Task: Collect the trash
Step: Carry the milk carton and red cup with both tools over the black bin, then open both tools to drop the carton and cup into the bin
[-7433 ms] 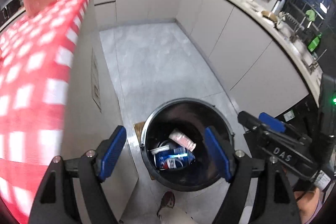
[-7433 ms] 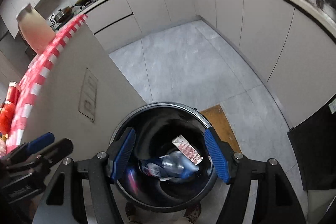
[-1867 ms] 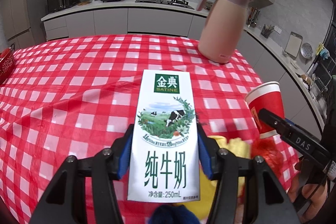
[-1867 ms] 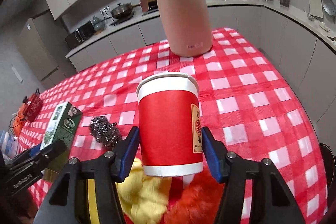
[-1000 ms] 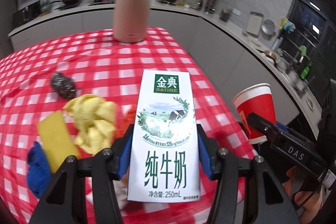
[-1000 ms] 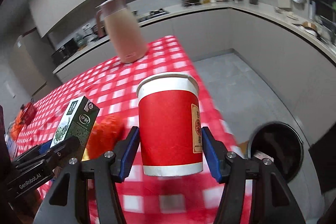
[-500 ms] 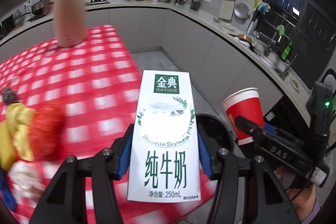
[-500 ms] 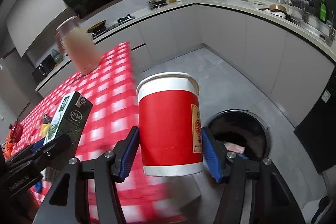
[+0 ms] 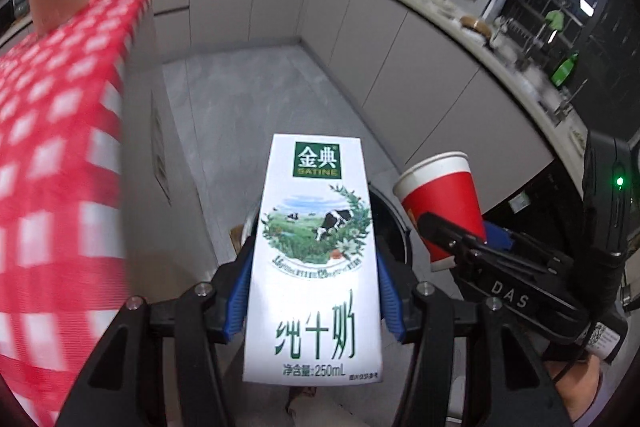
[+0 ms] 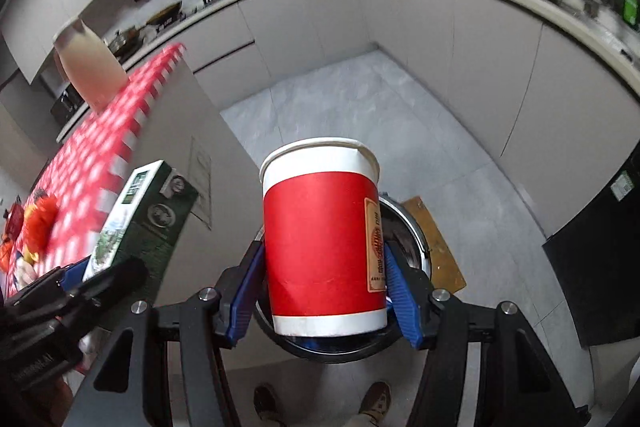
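Left hand-held gripper (image 9: 314, 301) pinches the milk carton (image 9: 316, 259); right hand-held gripper (image 10: 324, 297) pinches the paper cup (image 10: 322, 235). Centre both above the bin (image 10: 416, 247) rim before release.

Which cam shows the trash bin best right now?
Right wrist: the trash bin shows its metal rim and dark inside around the red cup in the right gripper. Left wrist shows only a rim arc behind the milk carton.

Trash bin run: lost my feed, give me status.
Left tool shut on milk carton. Right tool shut on red paper cup. Both above the trash bin. Nothing blocking.
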Available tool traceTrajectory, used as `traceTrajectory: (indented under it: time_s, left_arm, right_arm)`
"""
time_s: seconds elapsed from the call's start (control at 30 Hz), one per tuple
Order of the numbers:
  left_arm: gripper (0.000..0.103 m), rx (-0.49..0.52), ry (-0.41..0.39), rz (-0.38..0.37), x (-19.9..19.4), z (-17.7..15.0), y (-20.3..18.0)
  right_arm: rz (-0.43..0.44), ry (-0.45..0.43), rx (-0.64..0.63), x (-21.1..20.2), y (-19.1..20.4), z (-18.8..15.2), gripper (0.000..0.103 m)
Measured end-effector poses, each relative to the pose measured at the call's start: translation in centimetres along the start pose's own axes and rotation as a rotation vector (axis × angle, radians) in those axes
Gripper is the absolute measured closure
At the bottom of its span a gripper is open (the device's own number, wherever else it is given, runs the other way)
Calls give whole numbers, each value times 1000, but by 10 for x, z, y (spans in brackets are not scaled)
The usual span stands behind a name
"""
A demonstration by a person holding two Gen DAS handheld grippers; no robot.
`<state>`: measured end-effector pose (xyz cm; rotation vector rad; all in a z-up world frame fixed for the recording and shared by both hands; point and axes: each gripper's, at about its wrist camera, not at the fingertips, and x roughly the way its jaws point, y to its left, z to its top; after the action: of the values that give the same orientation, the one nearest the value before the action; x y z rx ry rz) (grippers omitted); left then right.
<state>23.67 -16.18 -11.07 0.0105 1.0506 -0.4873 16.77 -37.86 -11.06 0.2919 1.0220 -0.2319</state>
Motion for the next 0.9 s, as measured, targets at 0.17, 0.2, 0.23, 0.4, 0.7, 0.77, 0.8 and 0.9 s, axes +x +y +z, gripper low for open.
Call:
traceTrajectory:
  time_s: [0.17,0.2,0.23,0.4,0.7,0.77,0.8,0.9]
  left_arm:
    - [46,-29,37,50,40,-2,-4]
    - [46,-29,42,65,47,-3,-5]
    - [46,-33,47,75,50,-4,-5]
    - [30,-84,81,111,61,2,-1]
    - [29,-40,-39,115,-10,23,-5]
    - [29,-34,-50,101,-24,23,-9]
    - [29,-32,-56,93,-32,24,-9]
    - [29,-19,-83,77,-51,26,-5]
  right_arm:
    - [37,62,1,38,-19,-2,39]
    - [41,73,-3,45,-22,-1,38]
    - [40,83,-10,51,-25,-2,38]
    - [9,106,-12,65,-38,2,36]
    - [-1,15,4,21,-32,21,34]
    - [-1,-2,3,12,-24,25,34]
    - [-3,-14,1,5,-20,25,34]
    - [-1,-45,3,-16,-4,29,34]
